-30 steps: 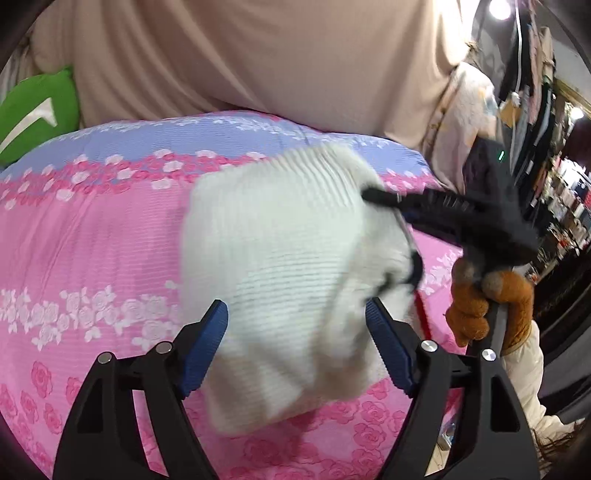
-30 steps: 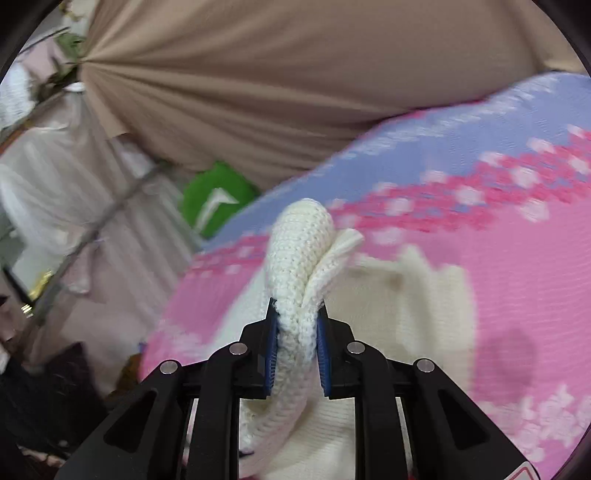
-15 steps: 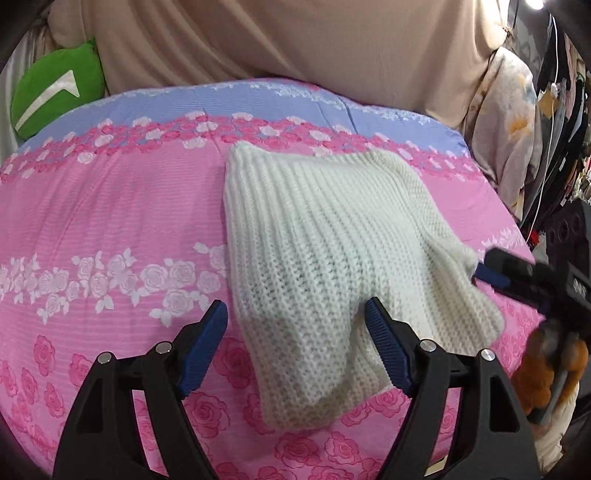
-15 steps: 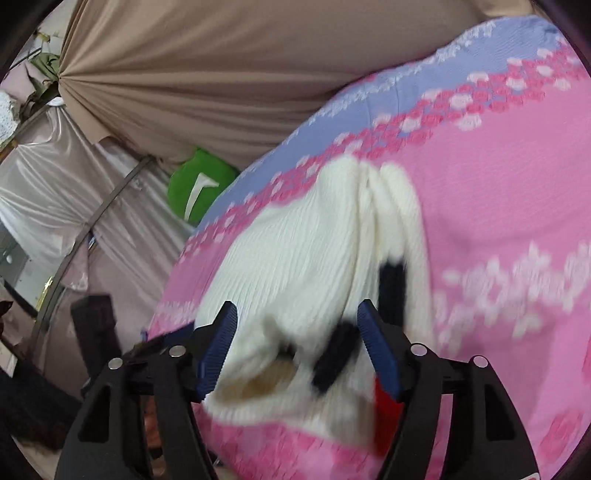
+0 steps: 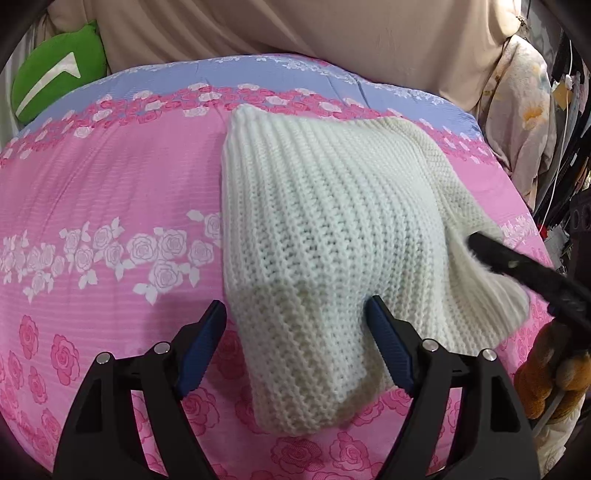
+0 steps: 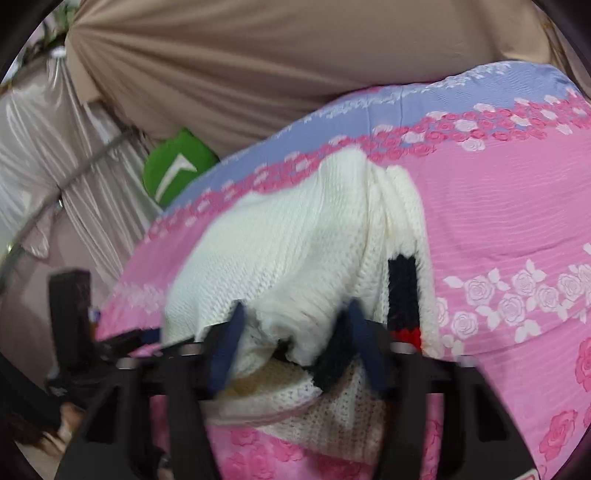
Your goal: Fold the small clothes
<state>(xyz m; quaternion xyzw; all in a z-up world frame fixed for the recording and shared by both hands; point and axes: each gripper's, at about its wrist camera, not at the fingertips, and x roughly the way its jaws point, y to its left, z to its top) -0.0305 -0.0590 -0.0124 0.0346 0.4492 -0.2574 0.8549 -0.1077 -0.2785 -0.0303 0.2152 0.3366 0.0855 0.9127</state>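
The cream knit sweater (image 5: 332,229) lies folded on the bed, on a pink bedspread (image 5: 110,206) printed with roses and a lilac band along its far side. In the left wrist view its long axis runs from the near edge of the bed toward the far side, a squared far-left corner pointing at the lilac band and a rounded folded end pointing near; a finer-knit flap spreads off toward the right. The left hand-held gripper (image 5: 295,350) hovers over that near end with its blue pads wide apart on either side of the knit, released and pressing on nothing. The right hand-held gripper (image 6: 295,343) comes in from the right of the sweater, its blurred jaws closing with a fold of the cream knit between them; whether the pads already press the cloth cannot be told through the blur. In the right wrist view a black stripe and a red patch (image 6: 404,295) show on the sweater's right layer. A green cushion (image 5: 55,70) sits at the far left of the bed, against a beige curtain (image 5: 295,29). A person's hand in an orange-brown glove (image 5: 546,384) grips the right tool's handle at the near right.
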